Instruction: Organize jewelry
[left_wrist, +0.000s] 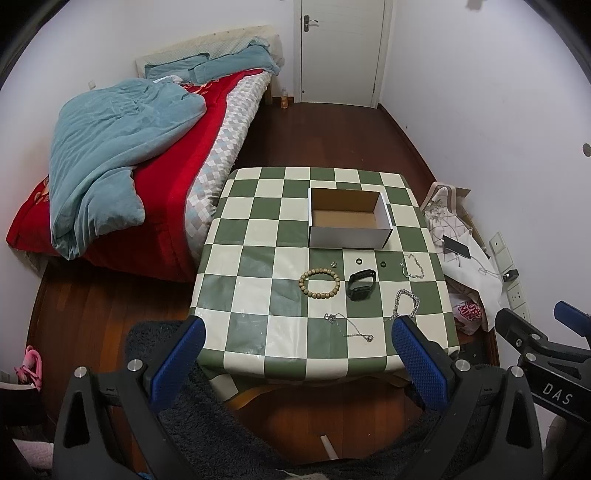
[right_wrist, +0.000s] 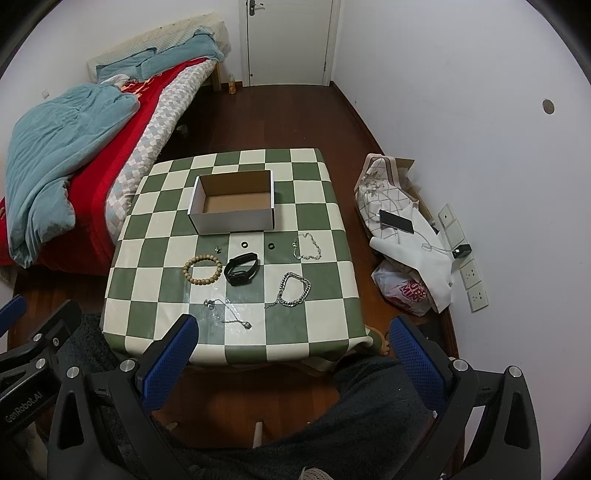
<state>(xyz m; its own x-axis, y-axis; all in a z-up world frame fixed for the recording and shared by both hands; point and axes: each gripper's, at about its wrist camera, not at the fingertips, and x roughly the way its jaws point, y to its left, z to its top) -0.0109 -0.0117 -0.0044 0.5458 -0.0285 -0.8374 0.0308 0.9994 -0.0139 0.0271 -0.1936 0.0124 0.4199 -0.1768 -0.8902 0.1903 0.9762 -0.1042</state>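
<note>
Hand-held gripper (left_wrist: 297, 328) bases cropped, earring (left_wrist: 334, 263) indistinct

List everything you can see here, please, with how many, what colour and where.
Table: one, green-and-cream checked cloth, centre.
Box: one, white, empty, table's far half.
Bead bracelet: one, tan, left of watch.
Watch: one, black, table middle.
Rings: two, black, before box.
Chains: four, silver, near and right side.
Small charm: one, silver, beside beads.
Bed: one, red, teal quilt, left.
Door: one, white, far wall.
Bags: several, white, floor right, phone on top.
Left gripper: blue pads, open.
Right gripper: blue pads, open.
</note>
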